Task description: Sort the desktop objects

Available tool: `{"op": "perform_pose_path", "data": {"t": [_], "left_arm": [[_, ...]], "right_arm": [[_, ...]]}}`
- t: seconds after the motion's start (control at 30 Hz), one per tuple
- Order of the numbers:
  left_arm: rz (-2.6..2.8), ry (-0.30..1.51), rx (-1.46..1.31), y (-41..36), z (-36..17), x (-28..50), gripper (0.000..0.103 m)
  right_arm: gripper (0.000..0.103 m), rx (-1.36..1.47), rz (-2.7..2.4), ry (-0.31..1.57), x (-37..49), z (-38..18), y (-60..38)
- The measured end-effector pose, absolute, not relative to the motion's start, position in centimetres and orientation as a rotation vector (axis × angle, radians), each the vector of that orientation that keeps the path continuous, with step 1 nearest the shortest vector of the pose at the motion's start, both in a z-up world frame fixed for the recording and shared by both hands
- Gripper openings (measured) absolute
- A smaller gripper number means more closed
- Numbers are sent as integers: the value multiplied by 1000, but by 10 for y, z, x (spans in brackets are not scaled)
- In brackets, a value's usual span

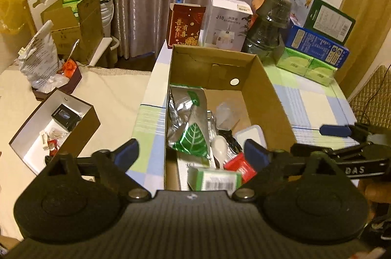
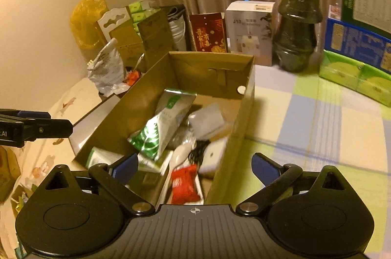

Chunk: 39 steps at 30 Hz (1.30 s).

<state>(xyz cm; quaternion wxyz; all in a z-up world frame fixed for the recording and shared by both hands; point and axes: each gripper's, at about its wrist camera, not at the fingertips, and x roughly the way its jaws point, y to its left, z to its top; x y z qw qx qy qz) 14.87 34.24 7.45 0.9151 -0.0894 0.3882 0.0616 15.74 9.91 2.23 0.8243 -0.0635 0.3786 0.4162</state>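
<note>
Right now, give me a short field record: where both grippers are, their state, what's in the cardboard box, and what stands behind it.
left gripper: open, nothing between the fingers, above the near end of the box
right gripper: open, empty, over the box's near right corner
cardboard box: open top, on the checked tablecloth
box contents: silver-green leaf pouch, red packet, white spoon, green-white carton, clear plastic piece
behind box: red printed box, white J10 box, dark glass jar
</note>
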Motion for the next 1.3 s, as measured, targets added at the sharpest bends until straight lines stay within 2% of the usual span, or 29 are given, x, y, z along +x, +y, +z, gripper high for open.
{"op": "perform_pose_path", "data": {"t": [0.1,0.47,0.73,1.3], "left_arm": [[138,773,-189,333,78,127,102],[196,694,-203,295,97,46,102],[265,721,-202,269,103,-3,102],[284,684,-151,225,118,-62,102]], "right_arm": [[101,-108,869,807,137,29,83],[101,-118,870,779,63,51,46],[101,-81,875,774,29,59,14],[101,-49,793,742,-20,79,-40]]}}
